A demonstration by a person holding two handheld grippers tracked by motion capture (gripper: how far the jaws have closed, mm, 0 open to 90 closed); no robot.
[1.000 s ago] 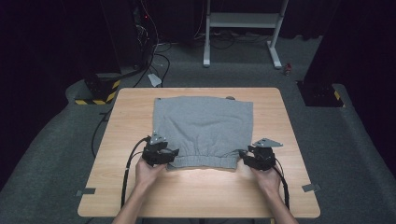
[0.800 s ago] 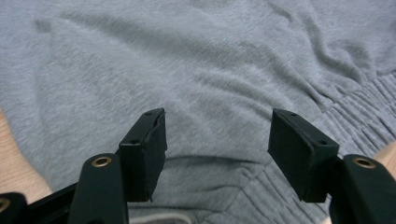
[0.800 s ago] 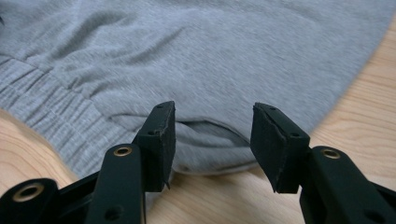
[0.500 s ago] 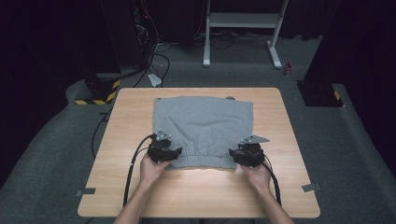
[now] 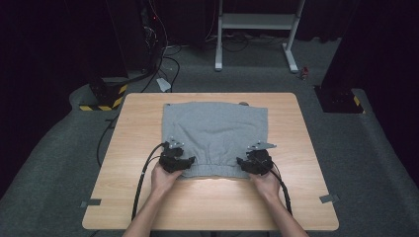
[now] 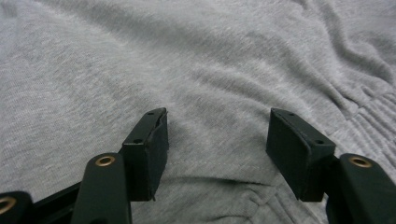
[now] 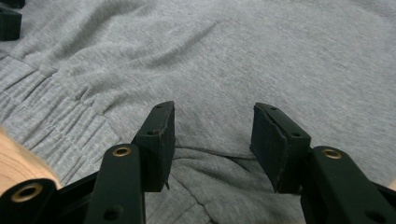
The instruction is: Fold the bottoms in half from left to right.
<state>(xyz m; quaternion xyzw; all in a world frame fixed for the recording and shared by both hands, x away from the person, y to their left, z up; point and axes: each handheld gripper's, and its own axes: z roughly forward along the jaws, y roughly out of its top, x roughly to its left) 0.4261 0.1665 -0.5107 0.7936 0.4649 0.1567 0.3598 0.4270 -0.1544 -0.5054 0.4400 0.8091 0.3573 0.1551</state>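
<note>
A grey garment [image 5: 215, 136] of soft sweatshirt-like knit lies flat on the wooden table [image 5: 207, 207], roughly in the middle, with its gathered elastic hem [image 5: 217, 169] along the edge nearest the person. The left gripper [image 5: 184, 163] sits at the near left corner of that hem and the right gripper [image 5: 245, 165] at the near right corner. In the left gripper view the 2 black jaws stand well apart with cloth [image 6: 219, 84] lying under and between them but not pinched; the right gripper view shows the same, jaws spread over a small raised fold [image 7: 212, 156] just above the ribbed band [image 7: 46, 121]. Neither tool holds anything. The fabric looks light, limp and not fragile; it will sag and drape the moment it leaves the table, and it should not slip much against the pads since the knit is matte and slightly fuzzy. The thicker hem band is likely the best place to grip, since its gathered layers give the pads more bulk to bite than the single thin layer farther in. A grip at both corners at once, at matching spots, should keep the edge straight and stop the middle from bunching.
</note>
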